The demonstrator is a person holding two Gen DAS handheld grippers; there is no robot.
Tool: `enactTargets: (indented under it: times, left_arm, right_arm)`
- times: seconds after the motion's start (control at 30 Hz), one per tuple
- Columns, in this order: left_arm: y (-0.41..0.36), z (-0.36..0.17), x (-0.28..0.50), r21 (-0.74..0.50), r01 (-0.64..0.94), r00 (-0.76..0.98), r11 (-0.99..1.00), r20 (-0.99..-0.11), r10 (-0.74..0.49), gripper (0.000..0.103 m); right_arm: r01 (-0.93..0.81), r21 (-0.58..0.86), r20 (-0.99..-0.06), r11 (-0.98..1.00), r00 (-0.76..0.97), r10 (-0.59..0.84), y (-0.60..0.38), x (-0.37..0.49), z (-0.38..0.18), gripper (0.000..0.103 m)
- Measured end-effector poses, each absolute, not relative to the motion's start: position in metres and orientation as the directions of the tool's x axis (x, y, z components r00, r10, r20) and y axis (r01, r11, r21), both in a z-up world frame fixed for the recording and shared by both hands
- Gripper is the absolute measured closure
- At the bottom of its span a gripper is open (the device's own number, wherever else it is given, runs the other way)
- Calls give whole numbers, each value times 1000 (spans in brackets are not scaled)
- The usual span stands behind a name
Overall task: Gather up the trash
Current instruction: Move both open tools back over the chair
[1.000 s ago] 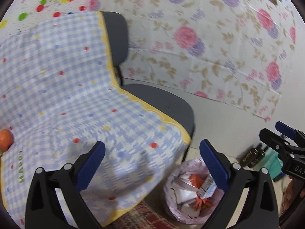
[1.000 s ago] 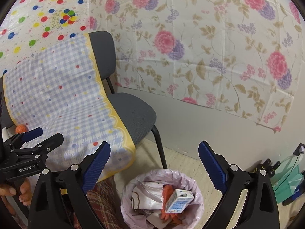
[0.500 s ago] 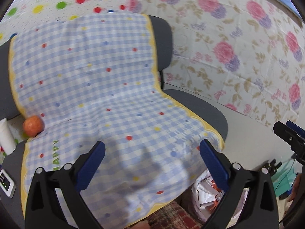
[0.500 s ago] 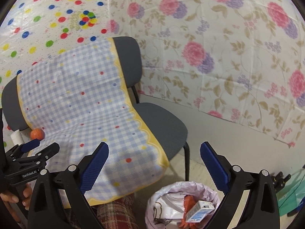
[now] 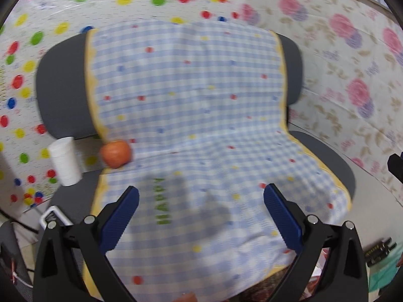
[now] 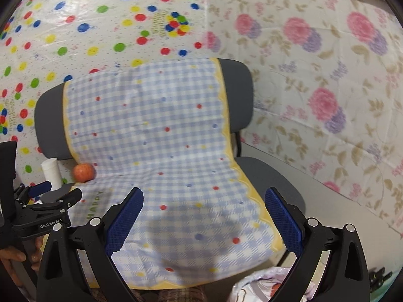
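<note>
A grey chair (image 5: pixel 60 88) (image 6: pixel 236 95) draped in a blue checked cloth (image 5: pixel 201 130) (image 6: pixel 156 146) fills both views. At the back left of the seat an orange fruit (image 5: pixel 115 154) (image 6: pixel 84 172) lies on the cloth's edge, with a white paper cup (image 5: pixel 65 161) (image 6: pixel 52 172) upright beside it. My left gripper (image 5: pixel 201 216) is open and holds nothing, above the front of the seat. My right gripper (image 6: pixel 204 215) is open too, further right. The lined trash bin (image 6: pixel 262 287) peeks in at the bottom right, partly hidden.
Dotted and floral plastic sheets cover the walls (image 6: pixel 327 75). A small white-framed device (image 5: pixel 51 216) lies on the seat's left edge. The left gripper's body (image 6: pixel 42 214) and a hand show at the left of the right wrist view. A dark tool (image 5: pixel 377 250) lies on the floor, right.
Both views have swung left and up from the bin to the chair. The fruit and cup have come into view; the bin has slid to the frame's bottom.
</note>
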State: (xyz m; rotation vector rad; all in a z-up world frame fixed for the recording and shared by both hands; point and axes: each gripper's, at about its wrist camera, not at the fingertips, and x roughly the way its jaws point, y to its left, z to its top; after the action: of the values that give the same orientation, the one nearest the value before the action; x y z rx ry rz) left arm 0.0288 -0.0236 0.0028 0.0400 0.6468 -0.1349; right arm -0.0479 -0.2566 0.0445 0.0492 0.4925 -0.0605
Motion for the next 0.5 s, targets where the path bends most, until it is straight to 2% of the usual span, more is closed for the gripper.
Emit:
enactTargets:
  times: [0.2,0.5]
  left_arm:
    - [3,7,27,13,59,799,998,-600,-40,7]
    - [21,10,30,13,19,803,1000,-595,-8,7]
  right_arm:
    - [4,26,-480,1000,877,9,-229,-32,45,7]
    - [-15,32,-494,999,869,29,-221,-19,40,7]
